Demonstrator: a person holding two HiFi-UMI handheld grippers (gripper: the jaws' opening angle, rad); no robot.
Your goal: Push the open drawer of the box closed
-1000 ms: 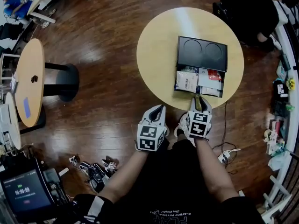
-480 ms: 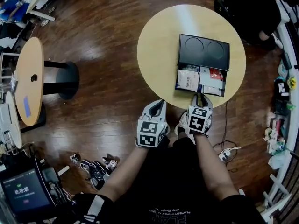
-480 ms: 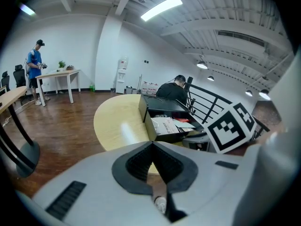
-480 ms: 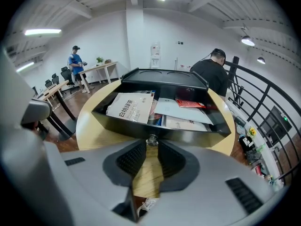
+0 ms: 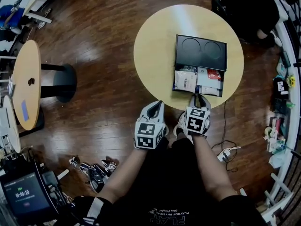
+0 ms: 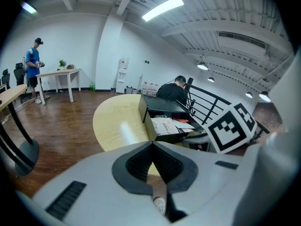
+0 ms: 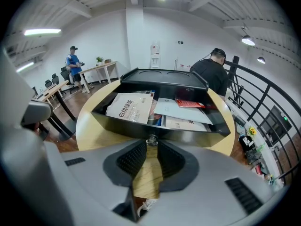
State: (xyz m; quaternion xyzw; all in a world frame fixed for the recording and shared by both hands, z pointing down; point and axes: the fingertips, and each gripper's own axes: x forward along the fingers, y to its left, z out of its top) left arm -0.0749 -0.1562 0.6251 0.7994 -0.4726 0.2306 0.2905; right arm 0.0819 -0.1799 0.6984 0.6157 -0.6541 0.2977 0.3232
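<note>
Right gripper (image 5: 200, 98), jaws barely parted, squares against the open black drawer's (image 7: 117, 124) small silver knob (image 7: 151, 139) for a straight shove; left gripper (image 5: 158, 106), jaws together, hangs spare beyond the round wooden table's (image 5: 155, 51) edge.

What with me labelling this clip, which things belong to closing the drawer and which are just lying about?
Job: black box, open drawer, drawer knob, right gripper at the knob, round table beneath the box.
Lying about: left gripper, shut and off the table; side table; floor clutter; power strip.
</note>
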